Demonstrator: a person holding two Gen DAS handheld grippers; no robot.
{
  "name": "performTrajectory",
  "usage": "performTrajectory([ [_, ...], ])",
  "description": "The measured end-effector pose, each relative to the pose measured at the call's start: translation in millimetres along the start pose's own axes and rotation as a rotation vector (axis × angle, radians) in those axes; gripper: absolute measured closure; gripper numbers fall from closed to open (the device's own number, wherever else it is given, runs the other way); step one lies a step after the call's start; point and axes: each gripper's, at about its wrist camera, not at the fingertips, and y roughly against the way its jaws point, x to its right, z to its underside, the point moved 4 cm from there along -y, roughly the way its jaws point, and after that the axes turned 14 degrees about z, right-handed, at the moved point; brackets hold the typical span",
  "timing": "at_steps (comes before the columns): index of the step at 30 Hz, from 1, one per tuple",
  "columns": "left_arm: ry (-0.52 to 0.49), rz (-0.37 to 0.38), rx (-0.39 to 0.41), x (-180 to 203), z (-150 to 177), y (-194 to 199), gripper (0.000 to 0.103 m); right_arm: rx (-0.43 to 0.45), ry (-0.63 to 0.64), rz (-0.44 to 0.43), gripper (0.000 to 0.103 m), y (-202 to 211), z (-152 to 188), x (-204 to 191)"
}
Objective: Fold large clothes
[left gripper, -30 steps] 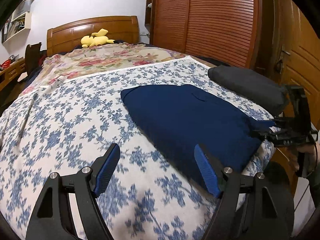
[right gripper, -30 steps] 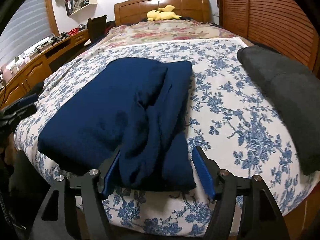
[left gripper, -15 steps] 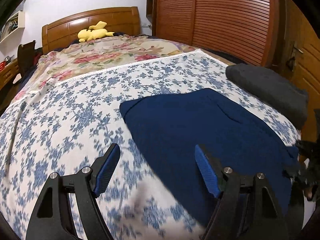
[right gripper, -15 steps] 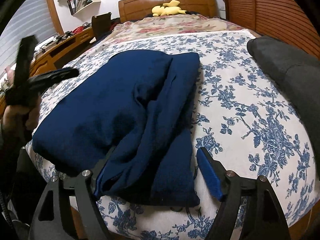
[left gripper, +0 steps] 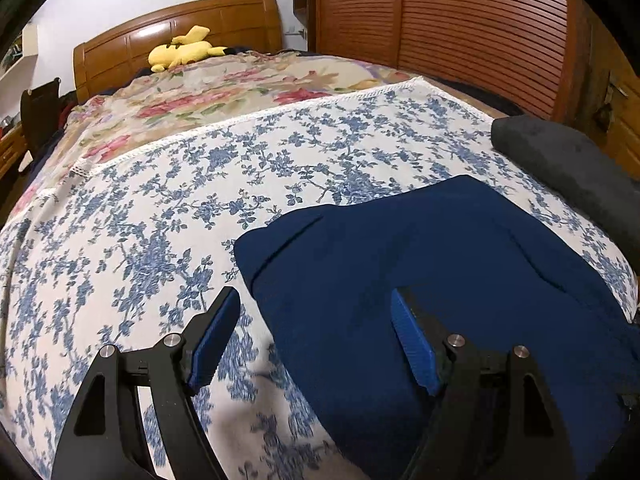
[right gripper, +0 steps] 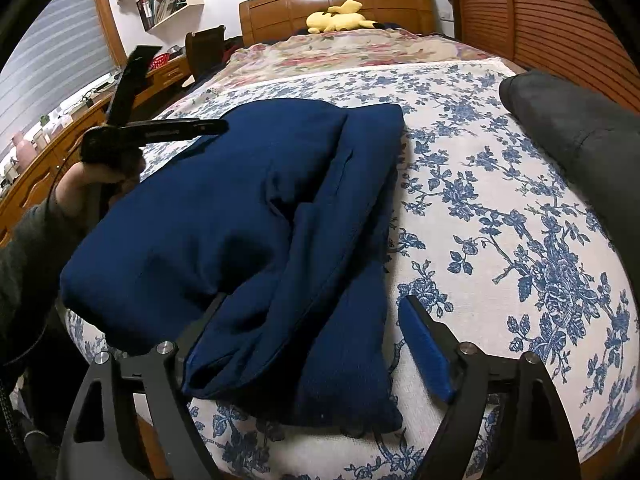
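Note:
A navy blue garment (left gripper: pixel 420 264) lies folded on the blue-flowered bedsheet (left gripper: pixel 160 220) near the bed's foot. My left gripper (left gripper: pixel 314 332) hovers open over the garment's left edge, with cloth under its right finger and sheet under its left. In the right wrist view the garment (right gripper: pixel 224 216) has a long folded strip running down its right side. My right gripper (right gripper: pixel 308 340) straddles the near end of that strip with its jaws opening. Its right pad (right gripper: pixel 424 352) is clear of the cloth, and its left finger is half hidden by the fold. The left gripper (right gripper: pixel 208 127) shows there in a hand.
A dark grey folded bundle (left gripper: pixel 568 164) lies along the bed's right edge. A yellow plush toy (left gripper: pixel 182 52) sits by the wooden headboard, with a pink floral quilt (left gripper: pixel 224 88) below it. Slatted wardrobe doors (left gripper: pixel 460 28) stand at right, and a desk (right gripper: pixel 52 152) at left.
My left gripper has swung across the bed to the navy garment, whose left edge now lies between its fingers. The right gripper's jaws have widened and its right pad has come off the cloth.

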Motion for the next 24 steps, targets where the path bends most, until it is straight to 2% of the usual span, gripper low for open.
performTrajectory([
  [6,0.005,0.001,-0.019,-9,-2,-14,0.025,-0.001,-0.001,-0.002,0.017,-4,-2,-3],
  [13,0.056,0.047,-0.052,-17,-1,-23,0.026,-0.009,-0.015,-0.013,0.018,-3,-3,-6],
  [15,0.077,0.080,-0.061,-18,-1,-24,0.032,-0.013,-0.019,-0.033,0.025,-2,-3,-7],
  [16,0.087,0.100,-0.067,-18,-1,-25,0.039,-0.019,-0.022,-0.058,0.032,-3,-3,-8],
  [19,0.124,0.163,-0.092,-19,-3,-26,0.060,-0.029,-0.013,-0.091,0.040,-2,-3,-10],
  [21,0.130,0.175,-0.101,-17,-4,-22,0.072,-0.033,-0.010,-0.110,0.048,-1,-4,-10],
  [23,0.118,0.154,-0.098,-13,-6,-16,0.085,-0.026,0.006,-0.109,0.059,3,-4,-11],
  [24,0.109,0.141,-0.094,-12,-7,-12,0.092,-0.016,0.015,-0.101,0.062,5,-5,-11],
])
